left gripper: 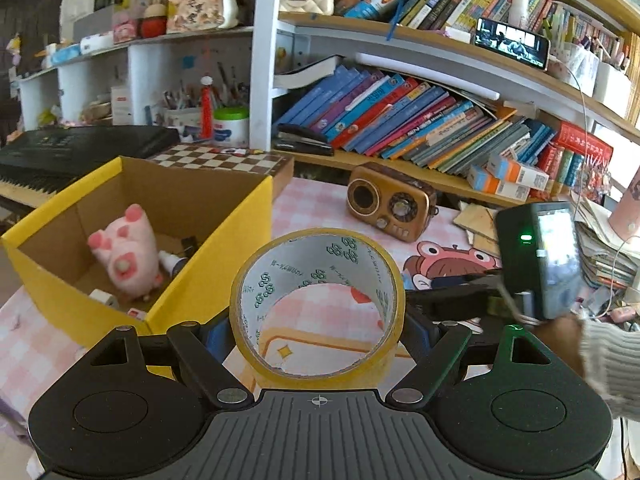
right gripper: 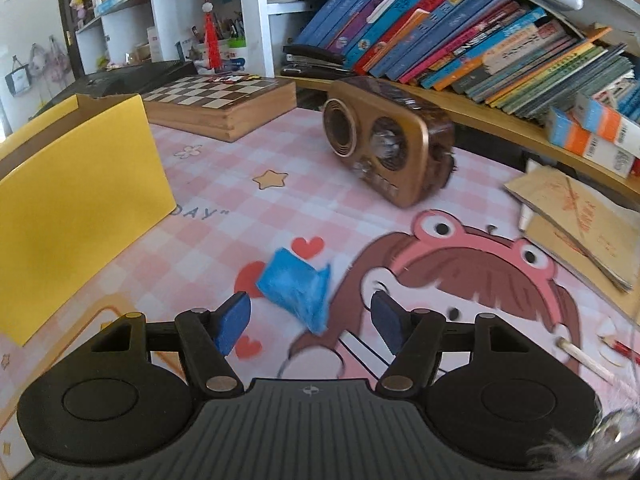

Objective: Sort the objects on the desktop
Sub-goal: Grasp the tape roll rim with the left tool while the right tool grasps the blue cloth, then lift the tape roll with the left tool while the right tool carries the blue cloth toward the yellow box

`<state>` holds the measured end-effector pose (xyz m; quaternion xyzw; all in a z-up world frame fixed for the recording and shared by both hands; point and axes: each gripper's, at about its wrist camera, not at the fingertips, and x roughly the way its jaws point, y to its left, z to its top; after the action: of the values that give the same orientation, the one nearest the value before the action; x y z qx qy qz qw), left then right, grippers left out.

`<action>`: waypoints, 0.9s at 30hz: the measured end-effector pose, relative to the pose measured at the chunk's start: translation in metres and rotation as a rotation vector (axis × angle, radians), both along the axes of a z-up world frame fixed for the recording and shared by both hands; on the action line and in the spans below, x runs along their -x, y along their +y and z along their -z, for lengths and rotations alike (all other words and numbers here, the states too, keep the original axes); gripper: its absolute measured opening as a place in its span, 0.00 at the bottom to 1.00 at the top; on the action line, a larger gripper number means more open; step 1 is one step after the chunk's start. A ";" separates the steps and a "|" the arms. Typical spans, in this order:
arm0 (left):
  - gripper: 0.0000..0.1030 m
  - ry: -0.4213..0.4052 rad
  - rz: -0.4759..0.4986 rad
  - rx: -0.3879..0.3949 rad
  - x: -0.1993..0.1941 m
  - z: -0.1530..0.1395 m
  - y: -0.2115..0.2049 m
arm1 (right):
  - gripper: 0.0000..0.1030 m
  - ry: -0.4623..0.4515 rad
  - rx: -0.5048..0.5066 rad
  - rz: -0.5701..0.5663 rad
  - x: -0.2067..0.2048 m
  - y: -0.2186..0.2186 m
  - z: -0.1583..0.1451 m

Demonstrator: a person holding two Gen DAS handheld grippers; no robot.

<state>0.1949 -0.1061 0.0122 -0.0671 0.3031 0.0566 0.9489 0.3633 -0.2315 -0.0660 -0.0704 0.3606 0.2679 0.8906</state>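
Observation:
My left gripper (left gripper: 316,332) is shut on a roll of yellow tape (left gripper: 316,304), held upright above the pink desk mat, just right of the yellow cardboard box (left gripper: 224,264). The box holds a pink plush toy (left gripper: 128,256) and small items. My right gripper (right gripper: 310,320) is open, its blue pads (right gripper: 234,322) on either side of a blue crumpled packet (right gripper: 296,286) that lies on the mat just ahead of them. The right gripper's body also shows at the right of the left wrist view (left gripper: 540,264).
A brown retro radio (right gripper: 384,148) stands mid-desk. A chessboard box (right gripper: 216,100) sits behind the yellow box (right gripper: 76,204). Notebooks (right gripper: 576,220) lie at the right, pencils (right gripper: 588,356) near them. Bookshelves (left gripper: 400,120) line the back; a keyboard (left gripper: 60,152) sits far left.

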 end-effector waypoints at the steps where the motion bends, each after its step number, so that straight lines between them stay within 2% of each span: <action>1: 0.81 -0.002 -0.005 0.000 0.002 -0.001 0.000 | 0.62 0.001 -0.001 0.000 -0.002 0.004 0.002; 5: 0.81 -0.006 -0.019 -0.001 0.008 -0.003 -0.001 | 0.57 0.022 0.020 0.018 -0.010 0.018 0.011; 9: 0.81 -0.009 -0.035 -0.003 0.014 -0.004 0.001 | 0.41 0.002 0.035 0.031 -0.009 0.022 0.013; 18: 0.81 -0.033 -0.041 0.004 0.023 -0.008 0.003 | 0.39 -0.047 -0.006 0.036 0.008 0.008 -0.009; 27: 0.81 -0.074 -0.003 0.020 0.037 -0.016 0.010 | 0.39 -0.051 -0.073 0.044 0.057 -0.017 -0.044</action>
<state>0.1577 -0.0963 0.0280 -0.0793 0.2681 0.0522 0.9587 0.3064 -0.2485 -0.0219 -0.0367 0.3293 0.2593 0.9072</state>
